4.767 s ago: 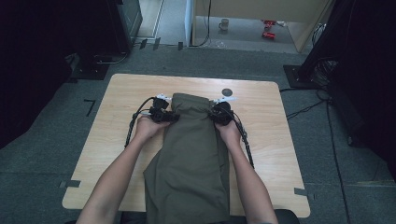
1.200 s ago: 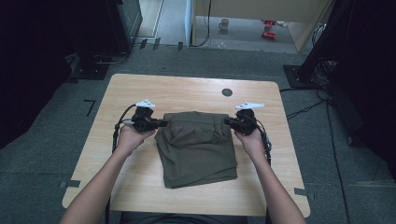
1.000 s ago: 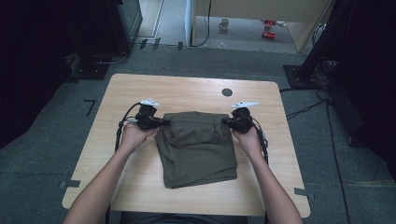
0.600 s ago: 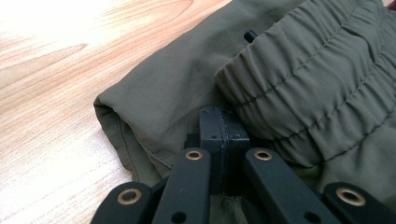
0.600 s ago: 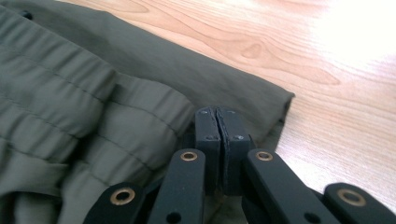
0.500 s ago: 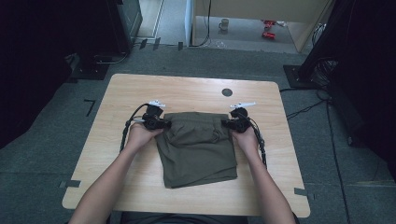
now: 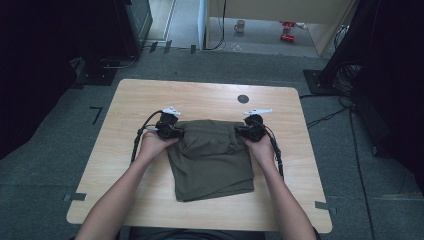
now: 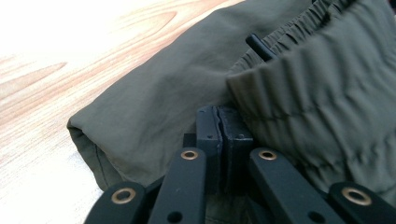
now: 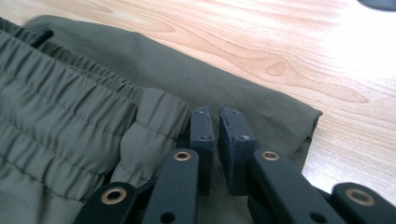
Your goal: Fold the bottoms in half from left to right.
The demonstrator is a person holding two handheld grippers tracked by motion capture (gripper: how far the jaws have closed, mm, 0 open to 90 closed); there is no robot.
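A pair of olive green trousers [image 7: 212, 155] lies folded in the middle of the wooden table [image 7: 200, 95], with the elastic waistband on top at the far edge. My left gripper [image 7: 180, 132] presses against the fold's left upper corner, and in the left gripper view [image 8: 218, 112] its pads touch each other, the cloth [image 8: 163, 93] bunched behind them. My right gripper [image 7: 239, 131] meets the right upper corner. Its pads [image 9: 217, 114] stand a thin slit apart against the gathered waistband [image 9: 84, 116], and I see no cloth between them. A black drawstring tip [image 8: 259, 46] pokes out of the waistband.
A small black round mark [image 7: 243, 98] sits on the table beyond the trousers. Bare wood lies to the left, to the right and at the far side. Off the table, dark equipment stands at both sides, and a mug [image 7: 240, 25] rests on the floor beyond.
The trousers, earlier laid out long over the front edge, now lie folded in half. Over the last second both grippers came inward from beside the fold to its upper corners.
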